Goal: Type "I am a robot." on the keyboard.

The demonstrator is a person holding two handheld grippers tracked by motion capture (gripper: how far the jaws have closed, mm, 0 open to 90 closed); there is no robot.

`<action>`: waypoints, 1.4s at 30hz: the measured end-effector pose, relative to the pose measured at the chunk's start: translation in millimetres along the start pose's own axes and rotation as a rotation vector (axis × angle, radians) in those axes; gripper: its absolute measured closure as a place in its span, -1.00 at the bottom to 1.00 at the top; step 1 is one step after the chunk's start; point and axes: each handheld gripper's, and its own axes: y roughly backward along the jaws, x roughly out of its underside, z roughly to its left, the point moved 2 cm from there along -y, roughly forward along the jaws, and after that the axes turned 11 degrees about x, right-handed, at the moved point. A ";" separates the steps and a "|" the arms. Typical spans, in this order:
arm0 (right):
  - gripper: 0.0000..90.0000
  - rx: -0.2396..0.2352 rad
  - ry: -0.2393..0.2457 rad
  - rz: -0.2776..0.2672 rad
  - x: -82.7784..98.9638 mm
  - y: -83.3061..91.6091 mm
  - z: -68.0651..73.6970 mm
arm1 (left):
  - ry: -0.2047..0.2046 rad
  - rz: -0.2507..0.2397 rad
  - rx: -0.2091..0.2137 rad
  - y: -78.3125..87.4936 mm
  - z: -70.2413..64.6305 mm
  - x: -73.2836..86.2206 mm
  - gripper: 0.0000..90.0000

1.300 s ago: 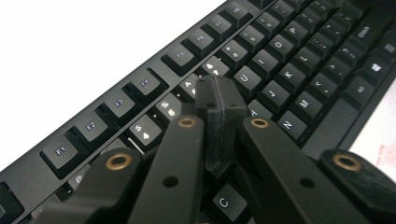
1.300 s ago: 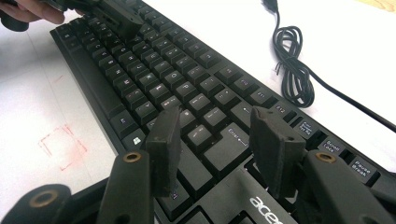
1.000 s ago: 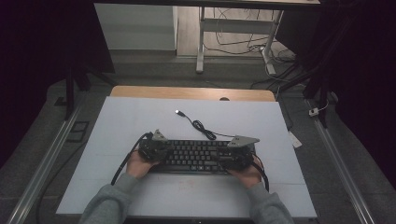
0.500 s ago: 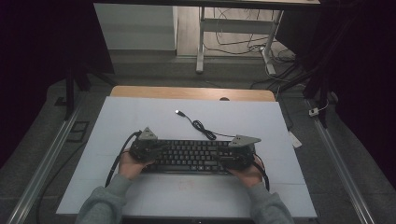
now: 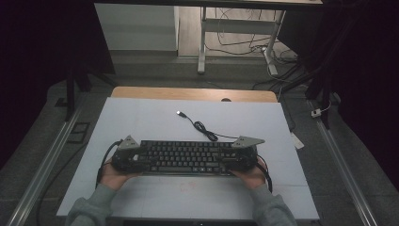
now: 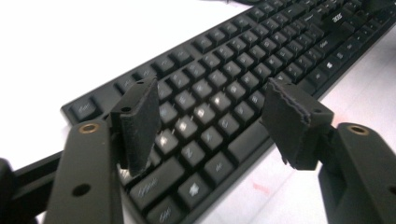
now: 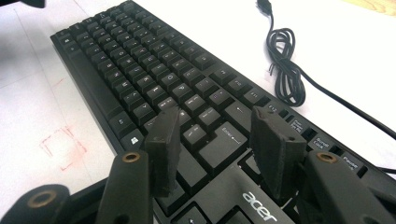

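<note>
Room: dim around the edges, with a pale worktop (image 5: 155,117) lit in the middle and cables on the floor beyond its far edge.
Keyboard (image 5: 188,156): black, lying flat on the near half of the worktop, its long axis running left to right across in front of me.
Cable (image 5: 202,127): it leaves the keyboard's far edge, coils loosely, and ends in a plug farther off on the worktop.
Left hand-held gripper (image 6: 210,121): at the keyboard's left end, jaws wide apart after just having been opening; nothing is pinched, and the keys show between them and beyond.
Right hand-held gripper (image 7: 215,149): at the right end, over the block by the Enter key, jaws standing apart with keys visible between them; I cannot see them pressing on the case.
Relation that matters: the keyboard stretches from one hand to the other, so each hand is nearest its own end.
Judgement: any lift or shift needs both ends moved together, or the board will swing about the end that stays put.
</note>
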 end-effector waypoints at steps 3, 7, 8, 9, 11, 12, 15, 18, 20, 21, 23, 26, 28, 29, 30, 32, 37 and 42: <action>0.18 0.005 -0.001 -0.002 -0.2 1.2 -0.8 | 0.011 -0.001 -0.010 7.8 0.8 10.5 -0.23; 0.19 -0.003 -0.001 -0.004 -0.7 0.6 0.3 | 0.029 0.001 -0.014 15.1 1.7 22.8 -0.26; 0.19 -0.003 -0.001 -0.004 -0.9 0.2 0.7 | 0.030 0.005 -0.012 16.5 2.3 25.1 -0.27; 0.19 -0.005 -0.004 -0.009 -1.2 -0.3 1.3 | 0.032 0.005 -0.011 17.5 2.5 27.2 -0.27; 0.19 -0.007 0.000 -0.008 -2.4 -0.5 2.1 | 0.036 0.008 -0.012 18.9 2.9 30.1 -0.28; 0.19 -0.009 -0.001 -0.012 -3.2 -0.9 2.7 | 0.039 0.008 -0.014 19.5 3.3 30.9 -0.28; 0.24 -0.020 0.003 -0.017 -6.7 -2.6 5.4 | 0.048 0.004 -0.012 19.9 5.0 31.5 -0.28; 0.36 -0.037 0.010 -0.018 -11.1 -4.5 9.3 | 0.053 0.000 -0.005 19.5 5.4 31.6 -0.28; 0.47 -0.053 0.015 -0.022 -14.7 -6.1 12.2 | 0.052 0.002 -0.006 19.4 5.5 31.6 -0.29; 0.53 -0.057 0.019 -0.020 -16.4 -6.9 13.5 | 0.052 0.002 -0.006 19.4 5.5 31.7 -0.29; 0.63 -0.071 0.020 -0.014 -19.6 -9.3 16.5 | 0.053 0.001 -0.006 19.7 5.4 31.6 -0.29; 0.88 -0.089 0.021 -0.004 -23.3 -13.4 20.7 | 0.051 0.003 -0.007 19.4 5.5 31.8 -0.29; 0.99 -0.098 0.025 0.012 -25.1 -16.5 23.4 | 0.050 0.006 -0.006 18.9 5.6 31.8 -0.29; 0.99 -0.101 0.026 0.018 -25.9 -18.2 24.7 | 0.050 0.006 -0.006 18.7 5.5 31.9 -0.29; 1.00 -0.106 0.023 0.021 -26.5 -20.2 26.2 | 0.048 0.008 -0.005 18.5 5.8 32.0 -0.29; 1.00 -0.108 0.026 0.036 -27.4 -23.9 28.7 | 0.049 0.009 -0.005 18.1 6.0 32.2 -0.29; 1.00 -0.119 0.039 0.077 -26.5 -36.5 37.4 | 0.047 0.011 -0.005 17.5 5.7 32.3 -0.29; 1.00 -0.131 0.062 0.112 -22.8 -48.3 44.9 | 0.048 0.018 -0.002 15.8 5.2 32.8 -0.29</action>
